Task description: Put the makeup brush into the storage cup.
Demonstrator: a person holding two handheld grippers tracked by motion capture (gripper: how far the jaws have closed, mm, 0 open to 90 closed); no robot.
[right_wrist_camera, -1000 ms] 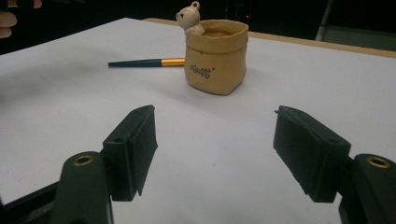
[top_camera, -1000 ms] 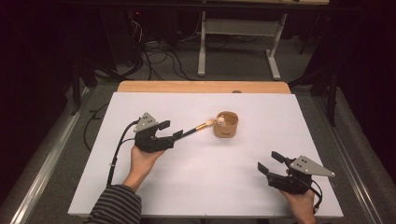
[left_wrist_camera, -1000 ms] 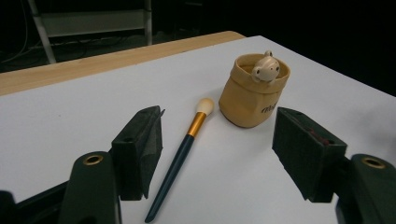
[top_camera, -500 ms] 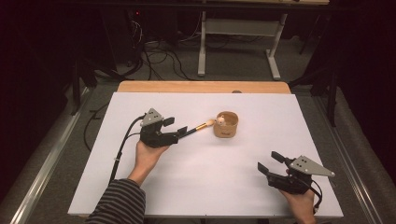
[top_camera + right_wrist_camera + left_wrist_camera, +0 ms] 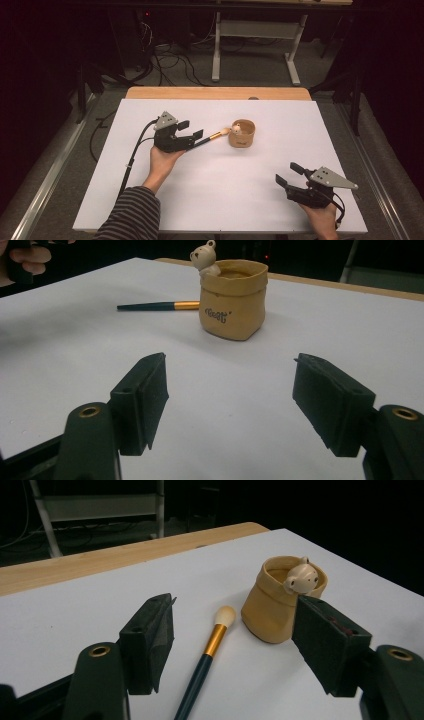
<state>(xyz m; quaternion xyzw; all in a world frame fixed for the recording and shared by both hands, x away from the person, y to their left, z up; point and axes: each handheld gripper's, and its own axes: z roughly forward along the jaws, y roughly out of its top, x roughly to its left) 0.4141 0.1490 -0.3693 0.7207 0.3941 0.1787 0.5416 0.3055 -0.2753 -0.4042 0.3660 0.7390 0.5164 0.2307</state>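
The brush [image 5: 204, 664] lies flat on the white table [image 5: 215, 200], its dark handle running between the spread jaws of the left gripper [image 5: 235, 645] without touching either pad, and its pale tip ends just beside the tan pot [image 5: 274, 605] with a small bear [image 5: 301, 577] on its rim. The right gripper [image 5: 292, 176] rests near the table's front right corner, well apart from the brush and pot, its jaws also wide apart and holding nothing.

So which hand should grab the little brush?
Left, probably. The left gripper has open jaws astride the dark-handled, gold-banded makeup brush lying on the white table. The right gripper sits far off.
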